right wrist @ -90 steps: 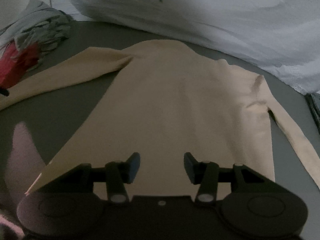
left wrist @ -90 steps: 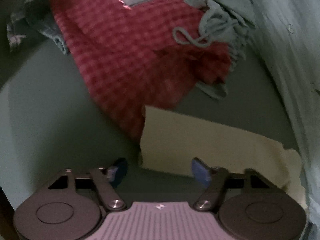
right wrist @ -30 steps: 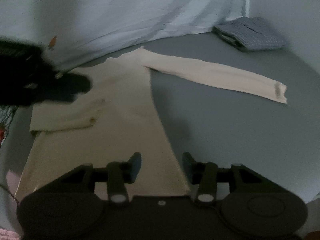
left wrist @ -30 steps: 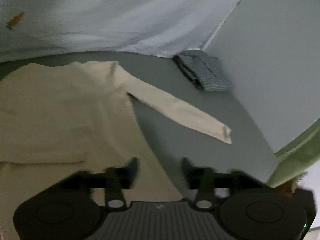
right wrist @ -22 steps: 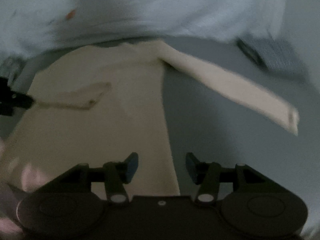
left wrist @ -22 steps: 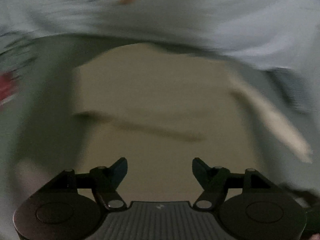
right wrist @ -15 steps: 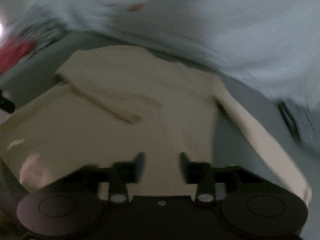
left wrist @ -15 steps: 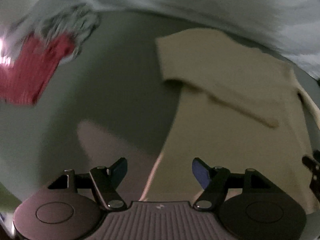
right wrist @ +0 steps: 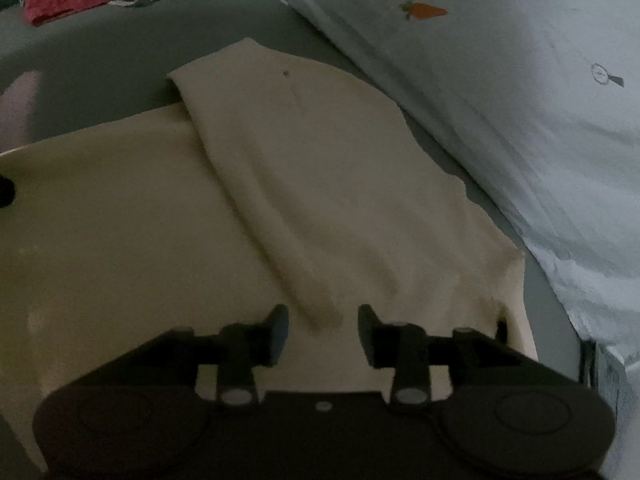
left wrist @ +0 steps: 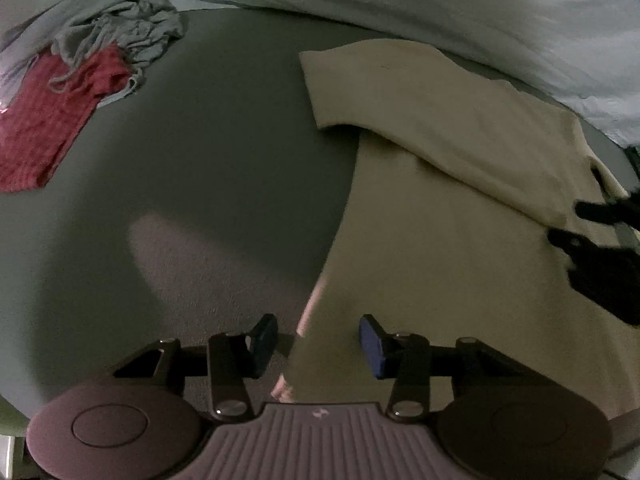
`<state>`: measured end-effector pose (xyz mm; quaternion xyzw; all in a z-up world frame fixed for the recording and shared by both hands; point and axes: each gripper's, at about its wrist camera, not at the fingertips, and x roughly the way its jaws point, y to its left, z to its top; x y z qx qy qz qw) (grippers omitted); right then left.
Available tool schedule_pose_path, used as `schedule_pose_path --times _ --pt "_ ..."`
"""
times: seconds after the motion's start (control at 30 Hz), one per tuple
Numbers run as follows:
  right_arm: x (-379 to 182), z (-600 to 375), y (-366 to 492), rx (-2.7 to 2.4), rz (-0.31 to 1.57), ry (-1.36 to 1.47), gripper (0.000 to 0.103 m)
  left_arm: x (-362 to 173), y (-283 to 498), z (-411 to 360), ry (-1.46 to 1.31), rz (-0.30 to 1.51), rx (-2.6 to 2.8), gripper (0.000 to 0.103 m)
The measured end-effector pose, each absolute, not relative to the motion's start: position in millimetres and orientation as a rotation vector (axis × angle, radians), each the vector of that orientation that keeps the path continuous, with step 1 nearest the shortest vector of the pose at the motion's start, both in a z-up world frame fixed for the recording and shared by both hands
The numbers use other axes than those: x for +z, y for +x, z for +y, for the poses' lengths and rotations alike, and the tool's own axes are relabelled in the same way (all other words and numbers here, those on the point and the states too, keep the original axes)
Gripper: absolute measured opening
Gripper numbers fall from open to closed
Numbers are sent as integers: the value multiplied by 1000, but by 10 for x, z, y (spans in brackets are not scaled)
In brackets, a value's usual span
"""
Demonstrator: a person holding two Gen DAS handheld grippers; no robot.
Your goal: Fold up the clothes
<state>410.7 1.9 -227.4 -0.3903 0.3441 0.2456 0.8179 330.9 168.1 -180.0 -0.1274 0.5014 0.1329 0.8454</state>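
A cream long-sleeved top [left wrist: 460,216] lies flat on the grey bed surface, with one sleeve [left wrist: 400,104] folded across its body. It also shows in the right wrist view [right wrist: 140,216], where the folded sleeve [right wrist: 296,208] ends just ahead of the fingers. My left gripper [left wrist: 318,340] is open and empty, low over the top's bottom left corner. My right gripper [right wrist: 322,330] is open and empty, just above the folded sleeve's cuff. The right gripper shows dark at the right edge of the left wrist view [left wrist: 600,240].
A red checked garment [left wrist: 48,120] and a grey crumpled one [left wrist: 116,28] lie far left. A pale blue duvet [right wrist: 500,80] with small prints runs along the far side. A folded grey item [right wrist: 608,376] sits at the right edge.
Both grippers have swung left over the top. One sleeve now lies folded across the body. The views have steadied from blur, and the grippers stay open.
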Motion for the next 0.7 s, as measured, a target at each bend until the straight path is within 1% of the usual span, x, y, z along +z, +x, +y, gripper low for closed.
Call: schedule_pose_path --times 0.07,0.1,0.13,0.17,0.2,0.23,0.27,0.37,0.47,0.57,0.6,0.7 --pt "-2313 49 4179 545 725 -842 37 -1824 3305 1661 -280 1057 284 46" --pt "-2317 55 4221 560 720 -831 28 -1832 3272 1639 -280 1042 313 41" --pt "-2313 53 4272 582 731 -807 19 -1839 3238 1617 -279 1026 342 35" --pt "-2306 55 4320 596 751 -775 6 -1846 3206 1595 -278 1010 369 25" --pt "-2295 50 4363 608 762 -746 4 -1843 3191 1572 -282 1002 380 13" --pt "-2259 22 4386 609 746 -730 4 -1839 3178 1550 -286 994 391 5" --pt "-2187 -22 4397 598 708 -726 3 -1824 3194 1538 -305 1002 403 3" --pt "-1921 -193 4461 552 586 -712 3 -1694 3245 1444 -277 1001 465 3" --pt "-1551 -548 4642 419 411 -729 3 -1359 3217 1270 -252 940 470 3" --pt "-1253 -1046 4840 285 327 -715 3 -997 3201 908 -132 886 389 3" --pt "-1173 -1216 4909 240 309 -710 3 -888 3198 776 -87 872 359 3" --pt "-1117 -1744 5129 119 354 -690 3 -804 3245 345 1 897 228 4"
